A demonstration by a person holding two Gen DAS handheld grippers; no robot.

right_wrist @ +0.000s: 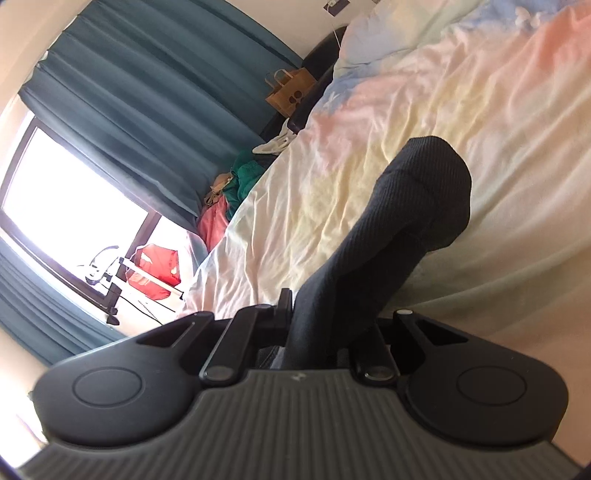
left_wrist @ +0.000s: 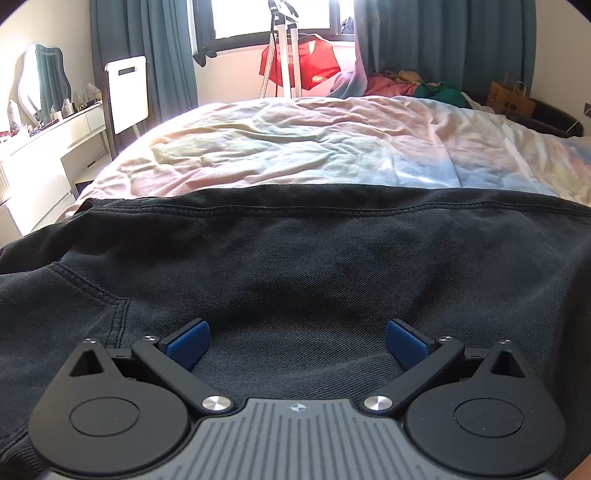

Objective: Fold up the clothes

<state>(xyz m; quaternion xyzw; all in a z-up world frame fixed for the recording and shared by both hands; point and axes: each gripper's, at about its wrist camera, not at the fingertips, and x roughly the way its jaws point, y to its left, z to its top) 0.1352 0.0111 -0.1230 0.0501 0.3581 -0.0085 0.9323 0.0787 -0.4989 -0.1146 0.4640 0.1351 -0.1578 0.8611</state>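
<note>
On the bed [left_wrist: 295, 140], across its near part, lies a black garment [left_wrist: 314, 258], spread flat with a stitched hem running side to side at its far edge and a seamed pocket or panel at the near left. Left tongs [left_wrist: 298, 345] sit low over this cloth, blue pads [left_wrist: 188, 341] set wide apart with only fabric between them, gripping nothing. Right tongs [right_wrist: 327, 314], seen in a rolled view, are closed on a ribbed cuff [right_wrist: 406, 206] of the same dark cloth; the cuff rises from between the fingers and stands lifted above the pastel sheet [right_wrist: 424, 110]. Whether the cuff belongs to the spread garment cannot be told. Beyond the bed: a heap of red and green clothes [left_wrist: 402, 86], a brown paper bag [left_wrist: 511, 98], teal curtains [left_wrist: 443, 40], a bright window [left_wrist: 258, 18], a red bag [left_wrist: 306, 64] on a white stand, and at left a dresser [left_wrist: 48, 147] with a mirror [left_wrist: 42, 79].
</note>
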